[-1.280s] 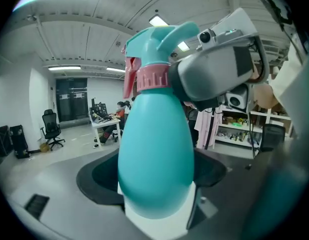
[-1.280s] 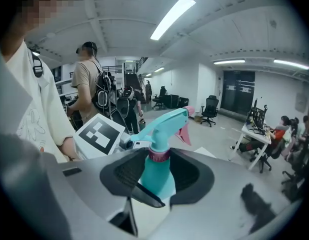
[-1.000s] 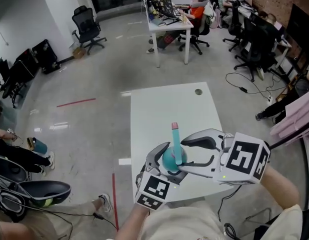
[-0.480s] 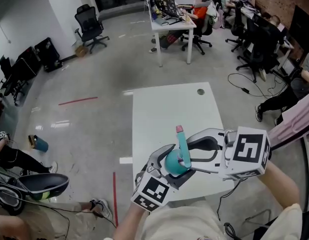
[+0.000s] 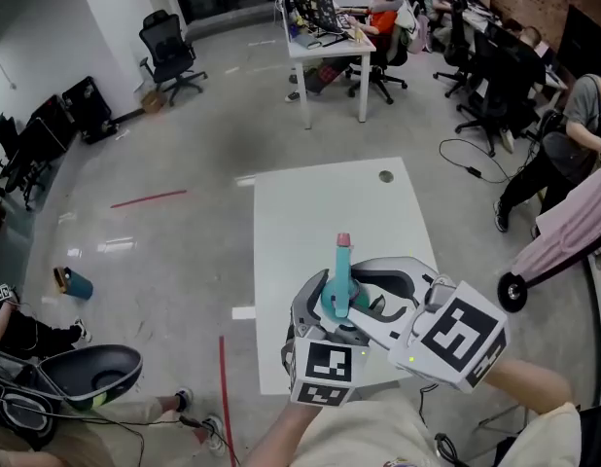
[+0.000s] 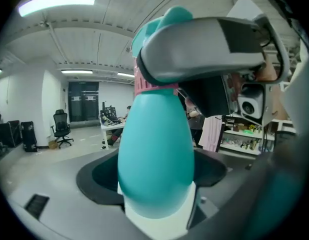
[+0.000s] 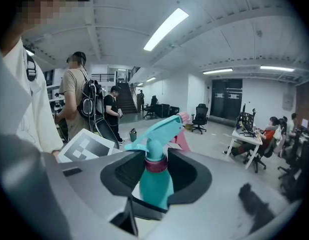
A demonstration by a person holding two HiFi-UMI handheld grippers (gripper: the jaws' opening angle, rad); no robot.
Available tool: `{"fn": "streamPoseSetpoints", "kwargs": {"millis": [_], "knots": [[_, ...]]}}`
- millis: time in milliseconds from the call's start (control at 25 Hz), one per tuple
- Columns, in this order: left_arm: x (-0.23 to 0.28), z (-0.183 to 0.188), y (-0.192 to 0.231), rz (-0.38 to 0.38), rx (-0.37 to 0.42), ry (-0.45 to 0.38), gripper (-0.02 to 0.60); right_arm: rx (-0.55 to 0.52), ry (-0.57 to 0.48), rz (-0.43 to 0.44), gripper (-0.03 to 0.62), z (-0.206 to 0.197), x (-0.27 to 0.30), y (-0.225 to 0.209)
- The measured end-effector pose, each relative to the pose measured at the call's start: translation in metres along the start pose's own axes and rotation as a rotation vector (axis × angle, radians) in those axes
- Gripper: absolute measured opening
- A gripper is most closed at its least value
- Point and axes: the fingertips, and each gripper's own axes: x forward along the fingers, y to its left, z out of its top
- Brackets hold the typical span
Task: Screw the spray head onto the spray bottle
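Left gripper [image 5: 327, 306] fingers clamped the spray bottle [image 6: 154, 174] steady; right gripper [image 5: 355, 298] fingers, just closed, pinched the spray head [image 7: 158, 132] for twisting.

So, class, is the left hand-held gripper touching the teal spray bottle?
Touching. The left gripper view shows the spray bottle wedged between the jaws of the left hand-held gripper, its body pressed against them with no gap.

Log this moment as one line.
left gripper: shut on teal plastic spray bottle | right gripper: jaws just been closing, now gripping teal spray head | state: head sits on bottle, held above white table
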Motion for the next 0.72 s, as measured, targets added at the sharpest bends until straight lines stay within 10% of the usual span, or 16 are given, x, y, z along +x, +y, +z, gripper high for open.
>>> {"fn": "streamPoseSetpoints", "kwargs": {"millis": [720], "knots": [[-0.026,-0.001,-0.026,-0.480,0.144,0.016,0.403,0.020,0.089,0.364,0.202,-0.007,-0.008,0.013]]}}
